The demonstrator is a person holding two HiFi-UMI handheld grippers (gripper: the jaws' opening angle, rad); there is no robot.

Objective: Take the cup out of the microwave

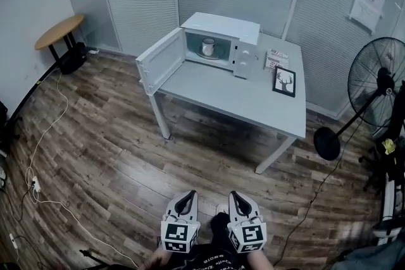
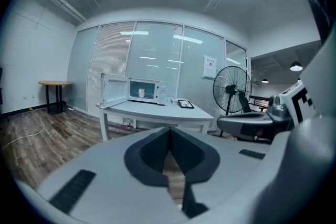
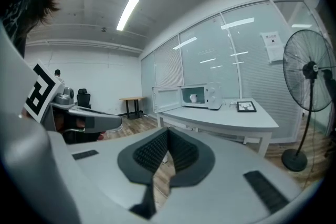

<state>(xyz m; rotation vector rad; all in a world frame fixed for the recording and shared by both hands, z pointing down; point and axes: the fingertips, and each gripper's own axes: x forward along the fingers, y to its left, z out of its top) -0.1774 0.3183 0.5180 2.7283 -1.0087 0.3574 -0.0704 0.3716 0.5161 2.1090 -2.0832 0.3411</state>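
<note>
The cup (image 1: 208,46) stands upright inside the microwave (image 1: 247,30), on the plate there, and we count only one cup. There is one microwave, and its door (image 1: 159,61) is swung wide open to the left. It sits on the far part of one white table (image 1: 240,101). On the same table we see one picture frame (image 1: 284,81) lying to the right of the microwave, and between them some small printed thing that we cannot make out. In the room there is also one round table (image 1: 58,31) at the far left and one fan (image 1: 378,83) at the right.

We hold two grippers. The left gripper (image 1: 185,201) and the right gripper (image 1: 238,200) are low at the bottom of the head view, side by side and near each other. Both point forward to the table and a little downward, and both are well apart from it. Their marker cubes face the head camera. In each gripper view the two jaws are pressed together at the tips, and nothing is between them; only the floor shows behind them.

Our hands are cut off by the lower edge of the head view. The fan is cut by the right edge. The cup is small in all views, so its details are not clear.
</note>
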